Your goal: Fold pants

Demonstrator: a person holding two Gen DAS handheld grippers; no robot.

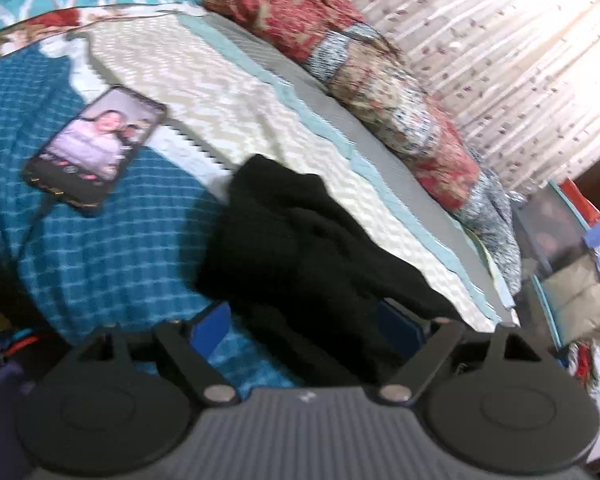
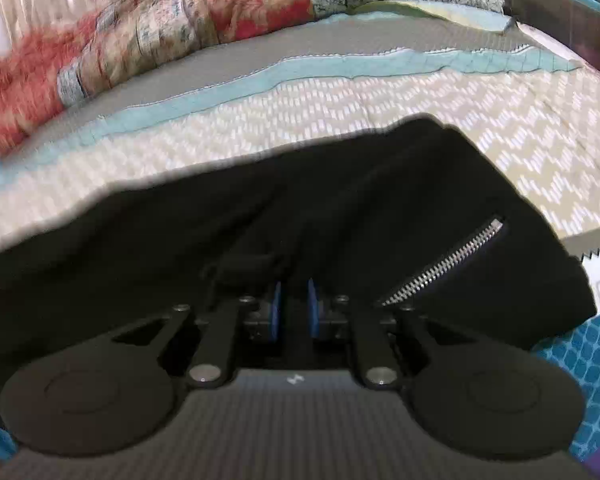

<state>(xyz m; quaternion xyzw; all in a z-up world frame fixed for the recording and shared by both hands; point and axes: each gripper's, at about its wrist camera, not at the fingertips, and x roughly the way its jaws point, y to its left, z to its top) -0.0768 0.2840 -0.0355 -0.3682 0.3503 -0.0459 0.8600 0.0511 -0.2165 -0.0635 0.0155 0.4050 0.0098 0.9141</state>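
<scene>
The black pants (image 1: 300, 248) lie bunched on the bed, across a cream zigzag blanket and a teal checked cover. My left gripper (image 1: 304, 320) is open, its blue pads (image 1: 208, 326) spread wide, with pants fabric lying between them. In the right wrist view the pants (image 2: 340, 200) fill the middle, with a silver zipper (image 2: 448, 264) at the right. My right gripper (image 2: 294, 304) is nearly shut, its blue pads (image 2: 276, 304) close together with a fold of the black fabric between them.
A lit phone (image 1: 96, 148) with a cable lies on the teal cover (image 1: 100, 260) at the left. A rolled red patchwork quilt (image 1: 380, 80) runs along the far side by a curtain (image 1: 500, 60). Boxes and clutter (image 1: 568, 260) sit past the bed's right edge.
</scene>
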